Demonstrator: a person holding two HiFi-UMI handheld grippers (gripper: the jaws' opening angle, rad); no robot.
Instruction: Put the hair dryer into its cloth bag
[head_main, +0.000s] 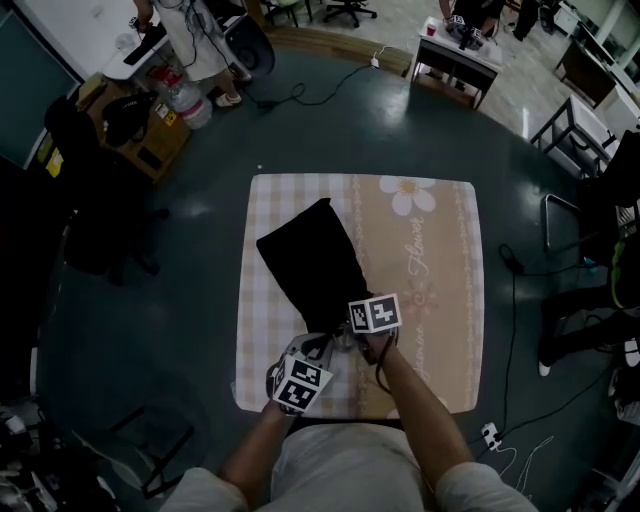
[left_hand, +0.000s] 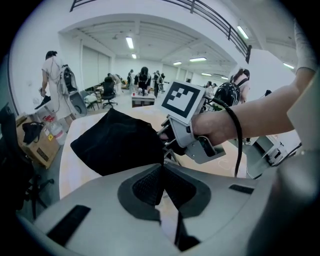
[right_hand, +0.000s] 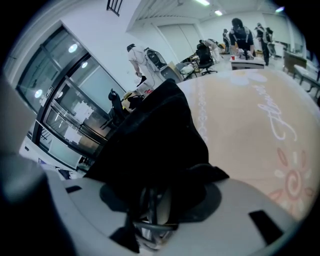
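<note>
Flowered mat (head_main: 440, 300) on dark floor (head_main: 200, 230), desks (head_main: 455, 52) behind; black cloth bag (head_main: 310, 262) lies there. Left gripper (left_hand: 162, 169) pinched closed, empty; right gripper (left_hand: 164, 139) gapes wide round bag mouth and cord (right_hand: 150, 210).

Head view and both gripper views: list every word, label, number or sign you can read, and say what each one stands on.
"Flower": in script on the beige mat, also visible in the right gripper view.
Marker cubes: black-and-white square patterns only, with no letters or numbers.
Yellow label on the cardboard box: too small to read.
Nothing else is legible.
</note>
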